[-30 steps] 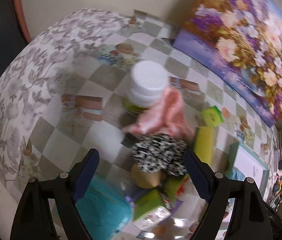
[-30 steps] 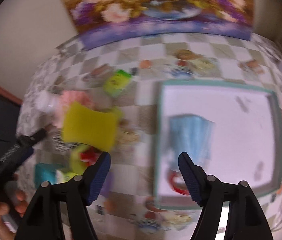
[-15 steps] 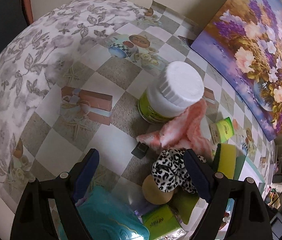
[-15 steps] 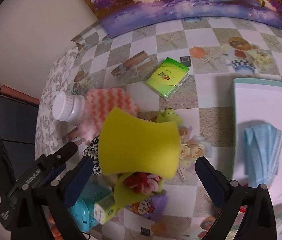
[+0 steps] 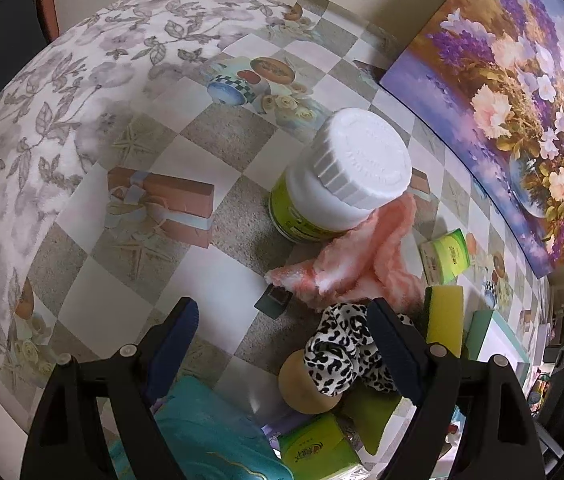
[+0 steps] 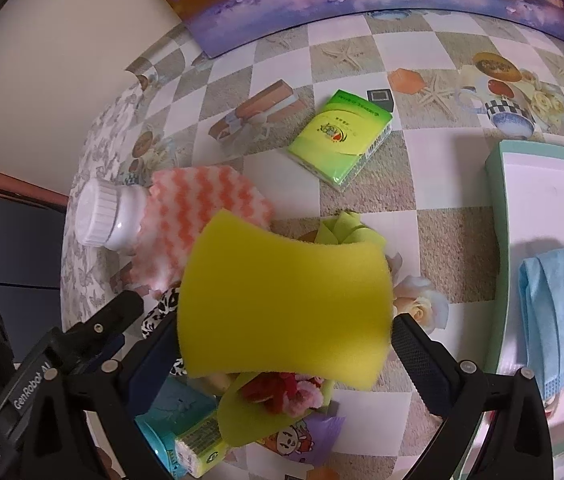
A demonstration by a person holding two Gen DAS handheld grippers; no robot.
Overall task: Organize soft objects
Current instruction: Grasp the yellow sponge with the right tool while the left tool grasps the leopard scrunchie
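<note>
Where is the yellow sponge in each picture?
Left wrist: the sponge is at lower right, seen edge-on, just right of the left gripper.
Right wrist: it fills the middle, held between the fingers of the right gripper.
Shared landmark: the white-capped bottle touching the pink cloth.

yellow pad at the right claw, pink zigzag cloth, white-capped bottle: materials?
Yellow rectangular sponge pad: open-cell foam, matte, finely pitted face, with a green layer at its edge in the left wrist view.
Pink-and-white zigzag cloth: fluffy microfibre, probably; fuzzy nap.
White-capped bottle: glossy plastic, ribbed cap.
</note>
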